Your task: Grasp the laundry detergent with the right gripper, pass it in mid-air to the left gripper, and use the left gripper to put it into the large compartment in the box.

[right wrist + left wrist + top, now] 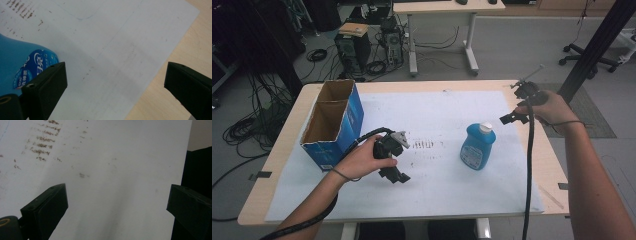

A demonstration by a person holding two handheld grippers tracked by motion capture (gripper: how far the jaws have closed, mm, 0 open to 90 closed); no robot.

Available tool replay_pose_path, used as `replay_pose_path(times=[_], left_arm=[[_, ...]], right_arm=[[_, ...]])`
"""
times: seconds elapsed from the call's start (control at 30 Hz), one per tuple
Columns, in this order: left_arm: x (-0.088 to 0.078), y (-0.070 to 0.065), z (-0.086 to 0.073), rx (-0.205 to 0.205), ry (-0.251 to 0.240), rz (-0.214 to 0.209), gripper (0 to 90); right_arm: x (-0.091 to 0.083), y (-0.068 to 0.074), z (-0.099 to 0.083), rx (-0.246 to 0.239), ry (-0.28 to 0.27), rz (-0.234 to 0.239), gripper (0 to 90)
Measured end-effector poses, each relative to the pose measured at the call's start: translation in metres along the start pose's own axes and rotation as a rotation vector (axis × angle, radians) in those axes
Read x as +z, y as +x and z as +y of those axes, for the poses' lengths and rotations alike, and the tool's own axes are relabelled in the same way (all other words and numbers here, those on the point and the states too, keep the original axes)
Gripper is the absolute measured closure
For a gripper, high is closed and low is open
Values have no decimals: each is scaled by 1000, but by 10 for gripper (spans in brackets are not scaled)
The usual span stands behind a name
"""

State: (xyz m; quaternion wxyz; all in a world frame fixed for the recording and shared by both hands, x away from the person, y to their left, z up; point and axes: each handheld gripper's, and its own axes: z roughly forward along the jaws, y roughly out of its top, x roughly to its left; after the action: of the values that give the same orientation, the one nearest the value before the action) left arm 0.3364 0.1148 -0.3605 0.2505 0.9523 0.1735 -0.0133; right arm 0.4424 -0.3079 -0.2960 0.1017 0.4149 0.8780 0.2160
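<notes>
Bottle point(477, 146), one, blue, stands upright on the counter's white sheet point(437, 190), with one open cardboard box point(333, 121) left. Left gripper point(394, 176) and right gripper point(513, 118) both have fingers spread, pinching nothing.

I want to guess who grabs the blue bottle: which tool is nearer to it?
Right, though not by much. The right tool hangs open just right of the bottle; the left tool is open over the paper farther to its left.

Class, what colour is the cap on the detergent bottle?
White, atop the blue detergent bottle; its cap shows best in the high view.
</notes>
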Motion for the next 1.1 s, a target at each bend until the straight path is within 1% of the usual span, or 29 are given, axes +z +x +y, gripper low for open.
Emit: replay_pose_path(times=[0.03,0.07,0.2,0.23,0.3,0.37,0.43,0.47,0.5,0.67,0.7,0.8,0.83,0.97,1.0,1.1], left_arm=[[0,0,0,0,0,0,36],[0,0,0,0,0,0,36],[1,-3,-1,0,2,2,36],[1,-3,-1,0,2,2,36],[0,-4,-1,-1,-3,0,36],[0,-6,0,9,2,0,36],[0,-8,0,9,3,1,36],[0,-8,0,9,3,1,36],[0,-8,0,5,2,1,36],[-2,-11,2,16,5,2,36],[-2,-11,2,16,5,2,36],[-2,-13,3,16,8,5,36],[-2,-13,3,16,8,5,36],[-3,-14,2,19,12,6,36],[-3,-14,2,19,12,6,36],[-3,-14,2,18,11,6,36]], right_arm=[[0,0,0,0,0,0,45],[-4,1,-7,-2,5,-11,45],[-6,1,-11,0,7,-15,47],[-10,1,-17,5,3,-21,47],[-10,1,-17,5,3,-21,47],[-13,2,-23,5,4,-26,47],[-15,3,-27,4,4,-29,47],[-15,3,-27,4,4,-29,47],[-17,4,-32,8,-2,-28,47],[-21,6,-40,12,-13,-23,47],[-22,10,-46,7,-15,-20,47],[-22,11,-47,7,-14,-20,47],[-23,15,-52,5,-16,-15,47],[-24,16,-54,4,-17,-10,47],[-23,21,-62,-1,-21,-6,47],[-23,21,-62,-1,-21,-6,47]])
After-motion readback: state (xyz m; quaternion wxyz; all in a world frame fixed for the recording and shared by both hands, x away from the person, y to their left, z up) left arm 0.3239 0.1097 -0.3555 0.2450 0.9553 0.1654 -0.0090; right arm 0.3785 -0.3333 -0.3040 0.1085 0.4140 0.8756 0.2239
